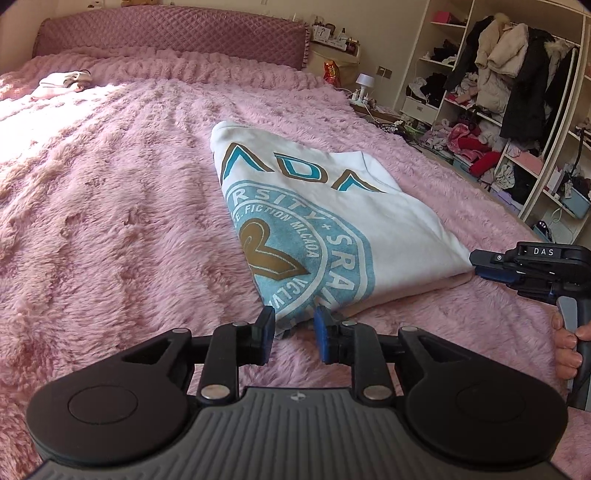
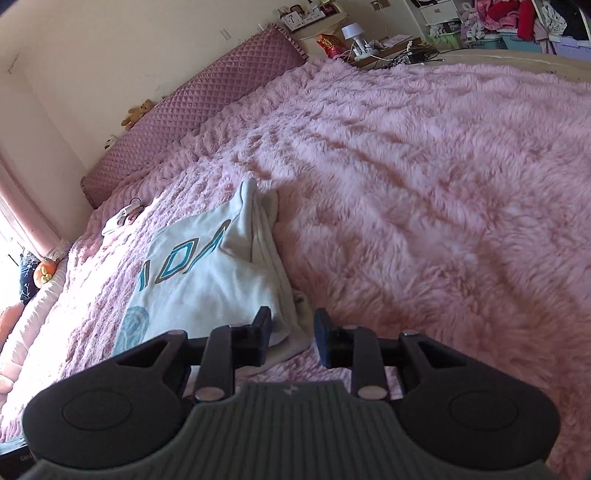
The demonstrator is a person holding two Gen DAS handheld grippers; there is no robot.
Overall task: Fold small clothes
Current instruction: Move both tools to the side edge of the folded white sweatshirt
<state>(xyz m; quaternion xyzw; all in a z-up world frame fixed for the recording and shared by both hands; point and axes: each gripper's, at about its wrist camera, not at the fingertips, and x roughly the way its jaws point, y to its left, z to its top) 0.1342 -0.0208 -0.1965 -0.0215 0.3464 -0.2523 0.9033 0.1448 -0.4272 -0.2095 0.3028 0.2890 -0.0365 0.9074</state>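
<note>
A folded white T-shirt (image 1: pixel 332 221) with a teal and gold print lies flat on the pink fluffy bedspread (image 1: pixel 110 203). My left gripper (image 1: pixel 293 321) is open at the shirt's near corner; the fabric edge lies in the gap and neither pad presses on it. In the left wrist view my right gripper (image 1: pixel 474 264) points at the shirt's right corner, a hand holding its handle. In the right wrist view the shirt (image 2: pixel 207 280) lies to the left, and my right gripper (image 2: pixel 292 326) is open over its layered near corner without pinching it.
A quilted mauve headboard (image 1: pixel 166 33) runs along the far end of the bed. A small white garment (image 1: pixel 64 81) lies near it. Open shelves with hanging coats (image 1: pixel 517 74) stand to the right, and a bedside table with a lamp (image 2: pixel 352 31) is beside the bed.
</note>
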